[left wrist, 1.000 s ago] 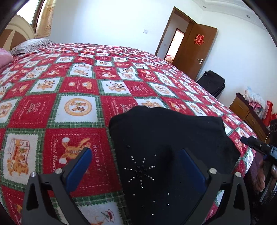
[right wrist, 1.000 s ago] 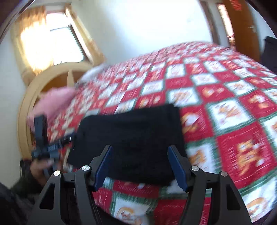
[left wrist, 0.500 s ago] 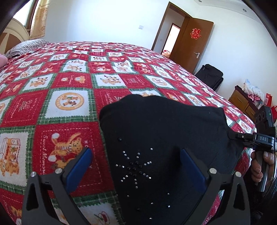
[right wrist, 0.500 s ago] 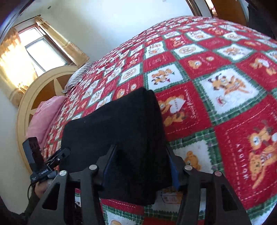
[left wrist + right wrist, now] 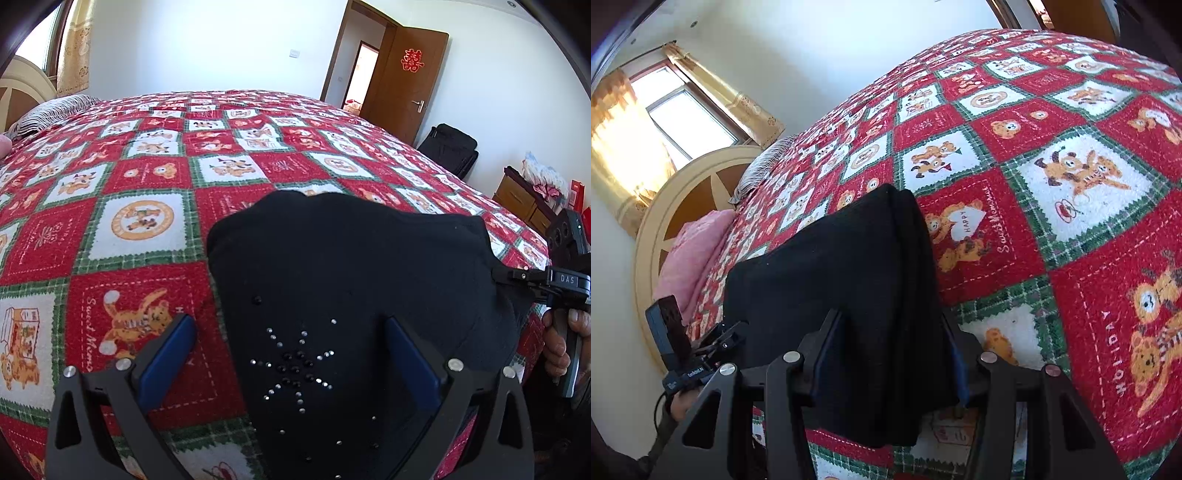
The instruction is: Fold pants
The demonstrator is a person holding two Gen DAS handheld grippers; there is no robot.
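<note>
A: What is closest in the left wrist view?

B: The left gripper (image 5: 288, 362). Its two blue fingers (image 5: 168, 354) stand wide apart. One is over the red blanket (image 5: 147, 177) at about 8 o'clock. The other is over the black pants (image 5: 351, 266) at about 4 o'clock. Nothing is pinched between them.

A: And the other one?

B: The right gripper (image 5: 890, 354) has the end of the pants (image 5: 842, 280) between its fingers. The jaws have just been closing, and now both pads press on the thick folded cloth. It has a hold on them.

A: Where do the pants lie?

B: On the bed, at the near edge, folded into a fat black bundle. Little shiny beads (image 5: 295, 365) make a star on them.

A: What is at 3 o'clock in the left view?

B: The right gripper (image 5: 517, 275) seen from the side, with a hand (image 5: 561, 343) on its handle. Its tip touches the edge of the pants.

A: And farther away?

B: The blanket with bear pictures goes on. At 10 o'clock in the right view are a pink pillow (image 5: 690, 254) and a round headboard (image 5: 679, 192). Far off in the left view, a brown door (image 5: 406, 77) stands open at 1 o'clock, a black bag (image 5: 448, 147) sits by the wall, and a wooden cabinet (image 5: 517, 199) is at 2 o'clock. I cannot tell what is in the bag or the cabinet.
</note>
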